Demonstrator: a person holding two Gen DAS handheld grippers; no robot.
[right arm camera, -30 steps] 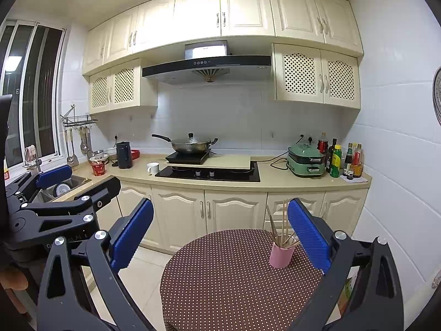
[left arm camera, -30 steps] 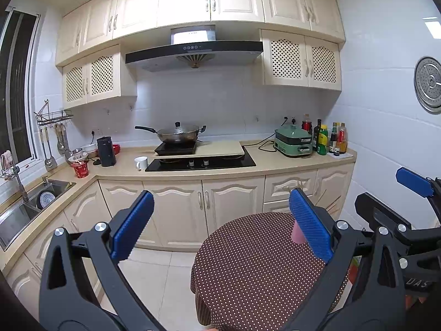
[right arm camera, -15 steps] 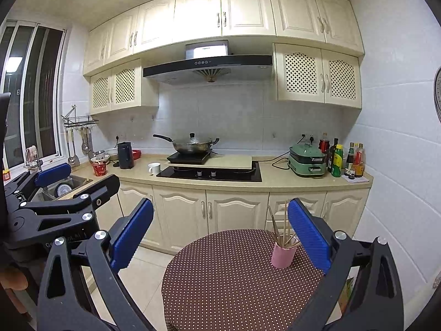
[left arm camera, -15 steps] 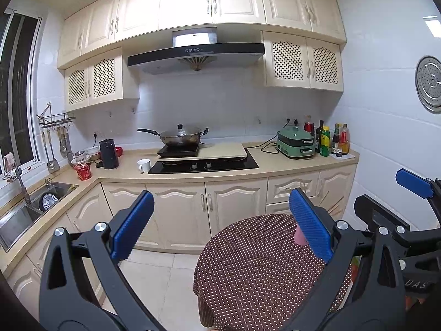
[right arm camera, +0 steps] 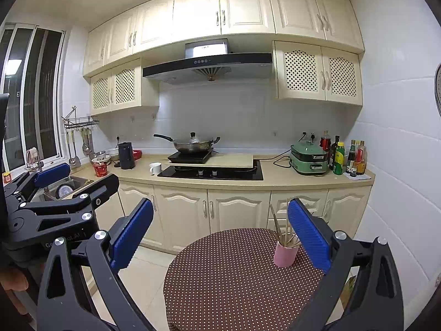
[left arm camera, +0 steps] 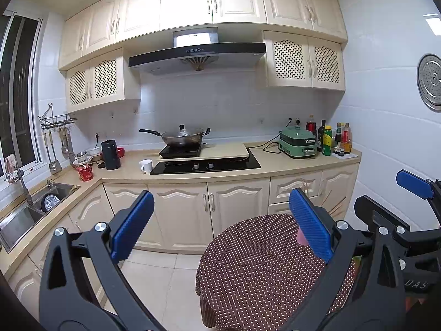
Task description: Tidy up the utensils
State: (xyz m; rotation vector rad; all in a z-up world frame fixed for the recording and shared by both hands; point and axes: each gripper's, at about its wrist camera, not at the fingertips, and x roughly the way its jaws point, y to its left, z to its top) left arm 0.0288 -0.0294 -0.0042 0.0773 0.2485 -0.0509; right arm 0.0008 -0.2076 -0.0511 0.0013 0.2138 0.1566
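A small pink cup (right arm camera: 285,254) stands upright on the round tabletop (right arm camera: 237,273), which is covered by a brown dotted cloth, and a loose bundle of thin wooden sticks (right arm camera: 284,227), probably chopsticks, is held in it, fanned out above the rim. The sticks are judged to be light, stiff and smooth, so that they would slip or roll if pinched weakly; a hold across the upper shafts, above the rim of the cup, is judged best, one or a few at a time. The cup itself is judged light and easily tipped if a stick is dragged sideways, so a straight upward pull would be called for.

In the right wrist view the cup is seen low and toward the right-hand side of the gap, just beside the inner face of one blue pad, yet clearly farther off than the right gripper (right arm camera: 220,231), whose jaws are spread wide and hold nothing. In the left wrist view only a sliver of the cup (left arm camera: 301,236) shows behind one blue pad of the left gripper (left arm camera: 220,222); its jaws are likewise wide apart and empty. Both grippers are held above and short of the tabletop. Beyond it, the kitchen counter (right arm camera: 275,178) is seen, well apart from the cup.
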